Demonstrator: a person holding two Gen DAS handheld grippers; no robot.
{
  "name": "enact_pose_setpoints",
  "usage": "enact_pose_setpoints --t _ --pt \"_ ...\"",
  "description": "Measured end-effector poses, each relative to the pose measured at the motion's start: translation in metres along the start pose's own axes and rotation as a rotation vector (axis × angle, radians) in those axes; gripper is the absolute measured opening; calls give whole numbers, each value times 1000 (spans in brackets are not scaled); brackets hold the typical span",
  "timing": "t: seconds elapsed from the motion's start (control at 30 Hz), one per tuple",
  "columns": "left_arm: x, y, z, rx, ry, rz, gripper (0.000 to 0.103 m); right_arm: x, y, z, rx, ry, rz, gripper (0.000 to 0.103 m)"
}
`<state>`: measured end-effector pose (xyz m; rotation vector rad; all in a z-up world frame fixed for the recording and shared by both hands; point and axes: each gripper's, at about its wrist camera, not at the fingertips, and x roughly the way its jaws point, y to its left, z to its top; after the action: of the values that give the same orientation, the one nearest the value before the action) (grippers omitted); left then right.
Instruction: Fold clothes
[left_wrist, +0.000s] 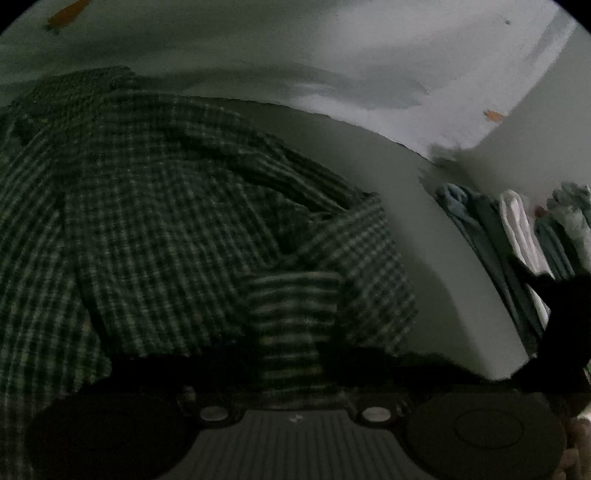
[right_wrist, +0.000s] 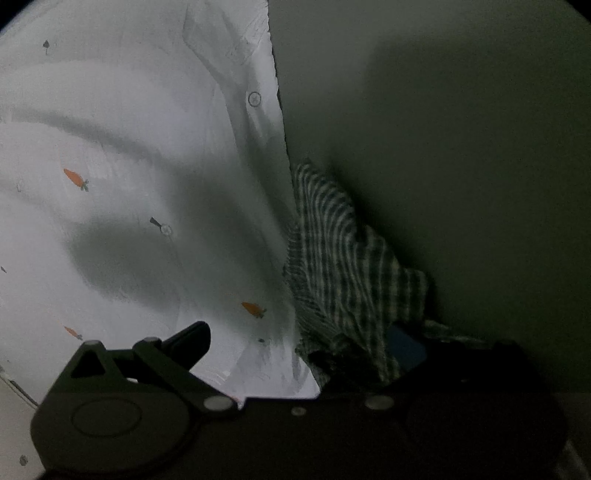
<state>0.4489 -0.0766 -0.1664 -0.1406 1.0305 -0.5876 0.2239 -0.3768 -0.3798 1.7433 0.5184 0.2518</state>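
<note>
A dark green and white checked shirt (left_wrist: 155, 221) lies spread and rumpled over the surface, filling the left wrist view. My left gripper (left_wrist: 291, 354) is shut on a fold of this shirt, the cloth running down between its dark fingers. In the right wrist view a bunched piece of the same checked shirt (right_wrist: 343, 266) rises from my right gripper (right_wrist: 354, 365), which is shut on it. The right gripper's fingertips are mostly hidden by the cloth.
A white sheet printed with small orange carrots (right_wrist: 110, 155) covers the bed; it also shows at the back of the left wrist view (left_wrist: 388, 55). A plain grey-green panel (right_wrist: 461, 129) stands at the right. Several folded garments (left_wrist: 517, 243) are stacked at the far right.
</note>
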Motion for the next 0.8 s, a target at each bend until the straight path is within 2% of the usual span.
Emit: enact_pose_setpoints --t 0.13,0.23,0.37,0.5,0.63,0.8 --pt "-24 11 6 -54 -92 -6 14 -1 6 -5 -20 -9 -31 103" --pt "-54 20 18 -81 -170 -20 14 -6 13 -14 -34 -8 -12 103" --pt "-95 32 40 -88 -279 7 14 -9 24 -30 -45 -8 37 103" --pt "-133 57 56 -127 -374 2 14 -6 35 -50 -74 -2 52 103" --pt "-159 84 72 -154 -431 1 14 -14 42 -71 -135 -15 29 103" --pt "-183 117 99 -167 -486 -33 13 -23 40 -98 -153 -79 17 103"
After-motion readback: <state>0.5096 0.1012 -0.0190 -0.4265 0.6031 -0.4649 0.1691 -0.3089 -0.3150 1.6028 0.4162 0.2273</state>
